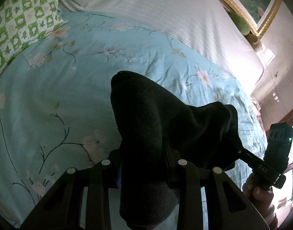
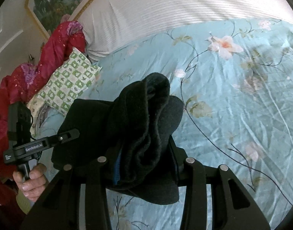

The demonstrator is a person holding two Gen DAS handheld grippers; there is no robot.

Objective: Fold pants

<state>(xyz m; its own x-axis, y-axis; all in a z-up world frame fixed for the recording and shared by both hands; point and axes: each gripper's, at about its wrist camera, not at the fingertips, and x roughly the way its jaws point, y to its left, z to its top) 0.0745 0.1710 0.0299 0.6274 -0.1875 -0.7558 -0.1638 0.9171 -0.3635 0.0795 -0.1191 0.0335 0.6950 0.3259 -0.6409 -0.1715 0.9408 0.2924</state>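
Observation:
The black pants [image 1: 157,122] hang in a bunched span between my two grippers, lifted above the light-blue floral bedsheet [image 1: 50,95]. My left gripper [image 1: 144,164] is shut on one end of the cloth, which drapes over and hides its fingertips. My right gripper [image 2: 144,159] is shut on the other end of the pants [image 2: 142,118], its fingertips also buried in fabric. The right gripper also shows in the left wrist view [image 1: 240,149] at the right. The left gripper shows in the right wrist view [image 2: 69,134] at the left.
A green-and-white checkered pillow [image 1: 22,25] lies at the bed's far left, also seen in the right wrist view [image 2: 68,84]. A white striped quilt [image 1: 165,9] covers the far part. A red blanket [image 2: 41,61] is piled beside the pillow. A gold-framed picture [image 1: 257,3] hangs behind.

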